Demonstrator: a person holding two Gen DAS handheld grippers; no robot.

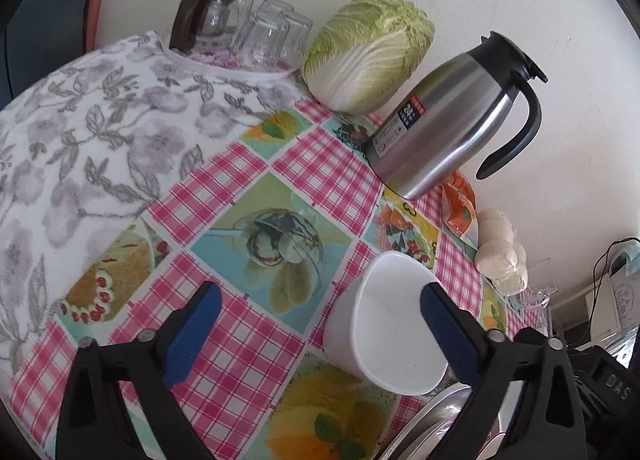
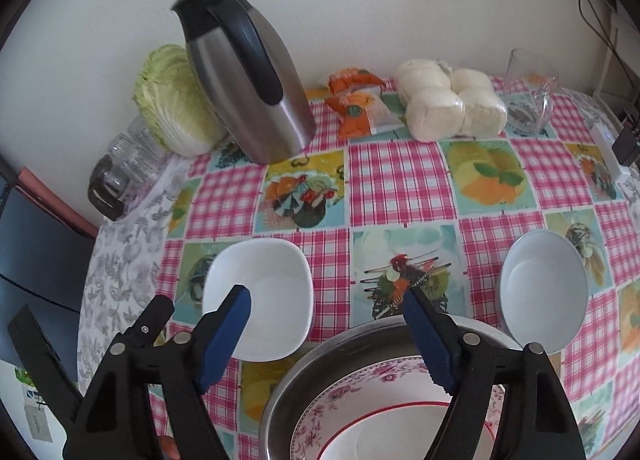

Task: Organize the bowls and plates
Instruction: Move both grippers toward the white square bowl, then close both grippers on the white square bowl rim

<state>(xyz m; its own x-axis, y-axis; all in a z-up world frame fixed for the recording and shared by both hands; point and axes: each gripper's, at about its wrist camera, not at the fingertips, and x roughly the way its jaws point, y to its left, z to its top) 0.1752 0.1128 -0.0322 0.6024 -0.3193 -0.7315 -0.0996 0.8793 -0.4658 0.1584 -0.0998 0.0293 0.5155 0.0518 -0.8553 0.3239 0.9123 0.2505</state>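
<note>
My left gripper and right gripper, jaws released, flank the square white ceramic bowl, ready for stacking.

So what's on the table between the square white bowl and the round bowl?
Only bare tablecloth between square white bowl and round bowl, seen in the right wrist view.

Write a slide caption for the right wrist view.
Open jaws above stacked plates in a metal basin, white bowls either side.

Both wrist views look steeply down, close over the table, sharing the white square bowl.
</note>
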